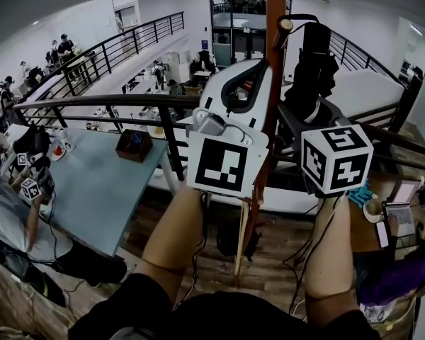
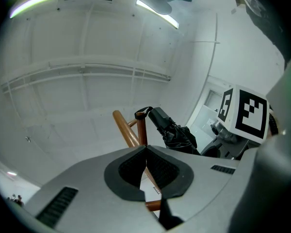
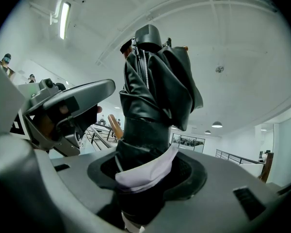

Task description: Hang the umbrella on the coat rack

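Closest in were the person's two forearms, both raised. The right claw (image 3: 144, 161) was clamped wide around the fat lower part of the folded black umbrella (image 3: 155, 96), with a white tag (image 3: 136, 177) pinched in too, and it held the thing upright just beside the wooden coat rack (image 1: 273, 62). Up top, the umbrella's strap (image 2: 144, 111) looked looped over the tip of an upright peg (image 2: 141, 130). The left claw (image 2: 145, 147) sat near the pole with its tips pressed together and nothing in it, wood showing through the gap behind the pads. Past the rack ran a black railing (image 1: 127, 101). Off to the left was a pale blue surface (image 1: 106, 183) with a brown box (image 1: 134, 145) on it and a seated person (image 1: 14, 218) at its edge. Way out, the lower hall had more people.
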A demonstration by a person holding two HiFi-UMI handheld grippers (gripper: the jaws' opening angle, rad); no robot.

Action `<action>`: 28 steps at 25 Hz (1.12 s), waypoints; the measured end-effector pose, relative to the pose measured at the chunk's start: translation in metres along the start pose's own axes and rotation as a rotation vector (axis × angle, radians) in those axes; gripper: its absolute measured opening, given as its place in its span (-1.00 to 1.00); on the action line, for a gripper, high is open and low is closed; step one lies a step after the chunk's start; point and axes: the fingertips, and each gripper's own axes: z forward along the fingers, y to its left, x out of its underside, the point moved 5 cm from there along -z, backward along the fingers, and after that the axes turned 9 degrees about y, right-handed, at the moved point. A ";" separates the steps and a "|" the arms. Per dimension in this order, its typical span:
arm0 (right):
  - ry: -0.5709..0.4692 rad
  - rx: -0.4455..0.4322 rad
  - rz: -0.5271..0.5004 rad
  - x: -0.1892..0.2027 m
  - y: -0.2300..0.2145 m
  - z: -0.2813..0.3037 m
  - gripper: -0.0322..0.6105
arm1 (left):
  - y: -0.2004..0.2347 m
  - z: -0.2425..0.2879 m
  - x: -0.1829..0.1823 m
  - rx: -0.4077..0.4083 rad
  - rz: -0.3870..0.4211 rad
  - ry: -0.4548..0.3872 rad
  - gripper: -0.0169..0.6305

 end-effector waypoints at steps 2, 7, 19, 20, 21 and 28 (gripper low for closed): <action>-0.001 -0.003 0.003 -0.003 -0.002 -0.007 -0.19 | -0.002 0.000 -0.005 -0.002 0.009 0.003 -0.91; 0.036 0.017 -0.025 0.003 -0.008 -0.010 -0.19 | -0.006 0.002 -0.002 0.004 0.015 0.011 -0.91; 0.141 0.000 0.005 0.041 -0.007 -0.002 -0.19 | -0.010 -0.004 0.007 0.009 -0.009 0.038 -0.91; 0.149 -0.002 0.008 0.045 -0.006 -0.001 -0.19 | -0.010 -0.004 0.009 0.010 -0.012 0.041 -0.91; 0.156 -0.004 0.010 0.048 -0.005 0.000 -0.19 | -0.010 -0.004 0.010 0.011 -0.014 0.044 -0.91; 0.198 -0.015 0.019 0.067 -0.004 0.007 -0.19 | -0.014 -0.002 0.024 0.020 -0.006 0.069 -0.91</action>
